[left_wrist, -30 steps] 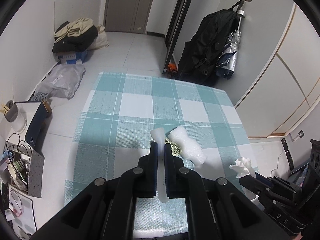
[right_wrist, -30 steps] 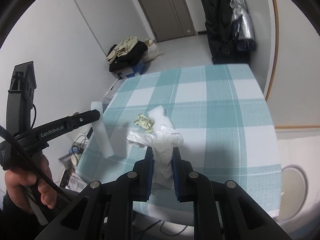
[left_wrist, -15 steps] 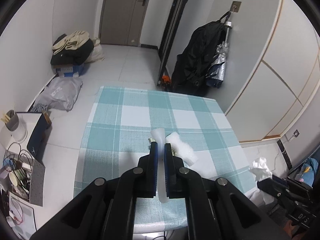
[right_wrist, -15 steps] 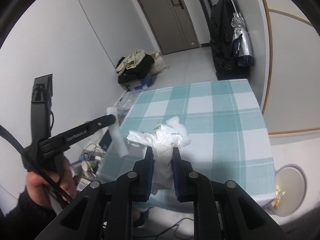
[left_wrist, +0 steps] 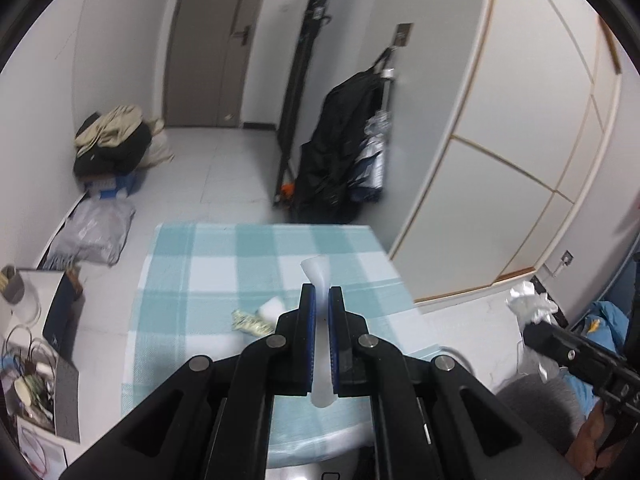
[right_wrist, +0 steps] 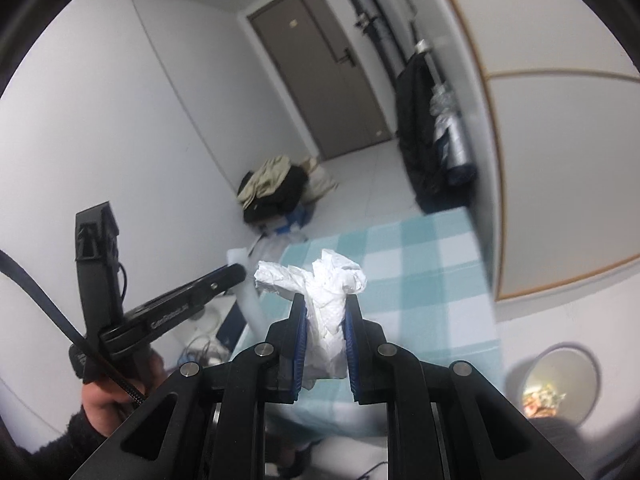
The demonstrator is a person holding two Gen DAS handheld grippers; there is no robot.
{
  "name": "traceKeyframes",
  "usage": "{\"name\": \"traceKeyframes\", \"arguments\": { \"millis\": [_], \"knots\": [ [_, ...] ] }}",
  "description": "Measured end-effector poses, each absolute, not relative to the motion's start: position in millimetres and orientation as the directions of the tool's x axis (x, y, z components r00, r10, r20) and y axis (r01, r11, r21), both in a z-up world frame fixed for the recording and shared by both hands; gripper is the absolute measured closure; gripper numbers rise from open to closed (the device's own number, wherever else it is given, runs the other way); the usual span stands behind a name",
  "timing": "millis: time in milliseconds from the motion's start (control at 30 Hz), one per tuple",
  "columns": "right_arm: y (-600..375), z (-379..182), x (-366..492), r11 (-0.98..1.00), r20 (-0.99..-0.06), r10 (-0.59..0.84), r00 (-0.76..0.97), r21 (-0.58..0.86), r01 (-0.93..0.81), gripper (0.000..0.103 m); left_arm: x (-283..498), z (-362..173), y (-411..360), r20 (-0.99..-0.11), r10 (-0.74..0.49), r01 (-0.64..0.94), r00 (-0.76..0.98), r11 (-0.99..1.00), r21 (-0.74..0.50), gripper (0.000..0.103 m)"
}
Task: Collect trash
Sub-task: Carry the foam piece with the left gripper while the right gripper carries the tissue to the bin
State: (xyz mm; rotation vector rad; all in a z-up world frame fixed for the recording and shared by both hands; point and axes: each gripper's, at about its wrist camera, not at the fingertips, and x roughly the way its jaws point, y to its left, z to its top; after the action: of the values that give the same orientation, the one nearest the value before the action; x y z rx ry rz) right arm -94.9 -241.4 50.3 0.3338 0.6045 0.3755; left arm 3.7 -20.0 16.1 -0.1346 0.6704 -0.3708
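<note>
My left gripper [left_wrist: 322, 290] is shut on a thin white foam strip [left_wrist: 316, 268], held up above the near part of the teal checked table [left_wrist: 224, 264]. A white foam chunk [left_wrist: 272, 306] and a crumpled yellowish wrapper [left_wrist: 248, 322] lie on the cloth below it. My right gripper [right_wrist: 325, 299] is shut on a crumpled white tissue [right_wrist: 316, 276], raised over the table's near edge [right_wrist: 420, 260]. From the right wrist view the left gripper [right_wrist: 238, 270] shows at the left with its foam strip [right_wrist: 250, 304]. The left wrist view catches the tissue [left_wrist: 528, 302] at far right.
A grey round bin [right_wrist: 560, 380] with scraps inside stands on the floor right of the table. A dark coat [left_wrist: 340, 152] hangs on the far wall. A clothes pile [left_wrist: 112, 144], a grey bag [left_wrist: 96, 232] and a cluttered box [left_wrist: 36, 360] lie to the left.
Both grippers have risen and drawn back from the table, each still holding its load. The foam chunk and wrapper stayed on the cloth. The bin has come into the right wrist view.
</note>
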Motion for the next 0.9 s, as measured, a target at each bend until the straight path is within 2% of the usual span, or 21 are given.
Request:
{"name": "traceKeyframes", "arguments": {
  "millis": [267, 433, 667, 900],
  "knots": [
    [-309.0, 72.3, -112.1, 0.896, -0.429, 0.351, 0.832, 0.413, -0.164, 0.086, 5.3, 36.9, -65.1, -0.544, -0.454, 0.372, 0.706, 0.891, -0.260, 0.101],
    [-352.9, 67.3, -117.8, 0.901, -0.439, 0.290, 0.850, 0.425, -0.089, 0.086, 6.1, 47.2, -108.2, -0.527, -0.517, 0.453, 0.675, 0.854, -0.257, 0.101],
    [-416.0, 44.4, -121.9, 0.897, -0.498, 0.198, 0.844, 0.440, 0.050, 0.086, 14.1, 45.6, -171.5, -0.540, -0.583, 0.551, 0.607, 0.798, -0.243, 0.101],
    [-472.1, 18.1, -123.3, 0.885, -0.580, 0.117, 0.806, 0.429, 0.180, 0.087, 21.5, 32.8, -226.2, -0.558, -0.670, 0.637, 0.489, 0.711, -0.296, 0.101]
  ]
}}
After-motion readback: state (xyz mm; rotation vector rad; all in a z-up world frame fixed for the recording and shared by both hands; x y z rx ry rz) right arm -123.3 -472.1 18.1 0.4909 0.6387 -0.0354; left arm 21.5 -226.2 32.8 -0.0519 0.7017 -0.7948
